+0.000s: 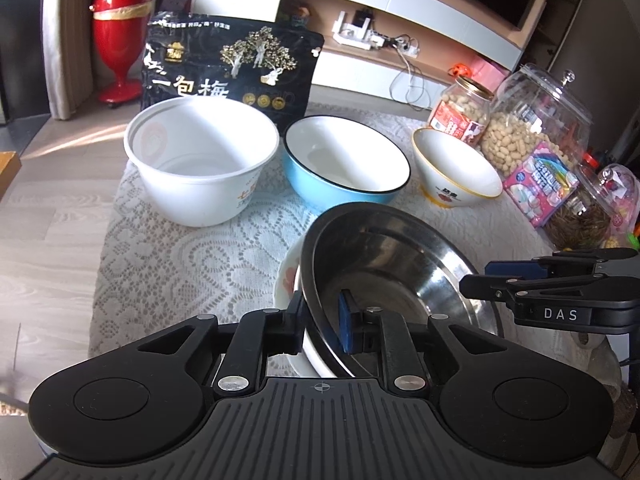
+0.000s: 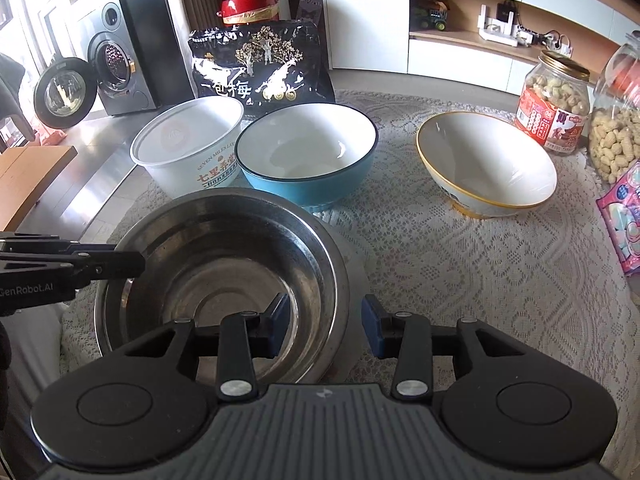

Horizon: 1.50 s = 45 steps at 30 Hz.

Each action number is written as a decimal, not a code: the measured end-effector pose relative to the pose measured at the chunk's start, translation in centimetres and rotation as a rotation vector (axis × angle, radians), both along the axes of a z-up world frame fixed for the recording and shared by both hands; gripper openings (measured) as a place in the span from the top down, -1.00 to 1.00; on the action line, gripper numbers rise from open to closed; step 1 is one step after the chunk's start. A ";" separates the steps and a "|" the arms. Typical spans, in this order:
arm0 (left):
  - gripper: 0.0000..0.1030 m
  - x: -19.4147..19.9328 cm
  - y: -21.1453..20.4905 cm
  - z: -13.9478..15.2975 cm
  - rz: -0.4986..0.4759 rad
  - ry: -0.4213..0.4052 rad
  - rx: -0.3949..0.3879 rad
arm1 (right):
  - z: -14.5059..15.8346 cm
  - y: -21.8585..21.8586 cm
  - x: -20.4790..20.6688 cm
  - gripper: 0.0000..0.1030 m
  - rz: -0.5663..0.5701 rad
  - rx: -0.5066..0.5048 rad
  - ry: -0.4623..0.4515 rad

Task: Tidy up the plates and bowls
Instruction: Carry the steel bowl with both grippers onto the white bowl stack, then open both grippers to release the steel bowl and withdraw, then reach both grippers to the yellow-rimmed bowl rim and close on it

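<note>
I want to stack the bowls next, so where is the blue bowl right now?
In both views the blue bowl stands on the lace cloth, between the white tub and the gold-rimmed bowl.

Right tongs [image 2: 324, 330] straddle the steel bowl's [image 2: 224, 256] rim, spread.

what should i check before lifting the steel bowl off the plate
1. Left gripper shut on the steel bowl rim: ok.
2. Right gripper on the rim: not ok, jaws open astride it.
3. Bowl level: not ok, tilted on the plate.
4. Plate stays down when the bowl rises: cannot tell.
5. Blue bowl apart from the steel bowl: cannot tell, rims overlap in view.
6. Steel bowl empty: ok.
</note>
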<state>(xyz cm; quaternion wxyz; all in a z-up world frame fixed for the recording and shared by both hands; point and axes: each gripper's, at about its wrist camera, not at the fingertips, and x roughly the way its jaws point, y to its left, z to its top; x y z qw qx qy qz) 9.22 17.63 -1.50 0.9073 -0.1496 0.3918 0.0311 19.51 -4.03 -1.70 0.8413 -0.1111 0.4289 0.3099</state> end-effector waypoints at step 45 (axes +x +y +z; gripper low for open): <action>0.62 21.1 -5.1 2.6 -0.207 -0.044 -0.297 | 4.0 -10.2 13.7 -0.36 -0.438 0.232 -0.174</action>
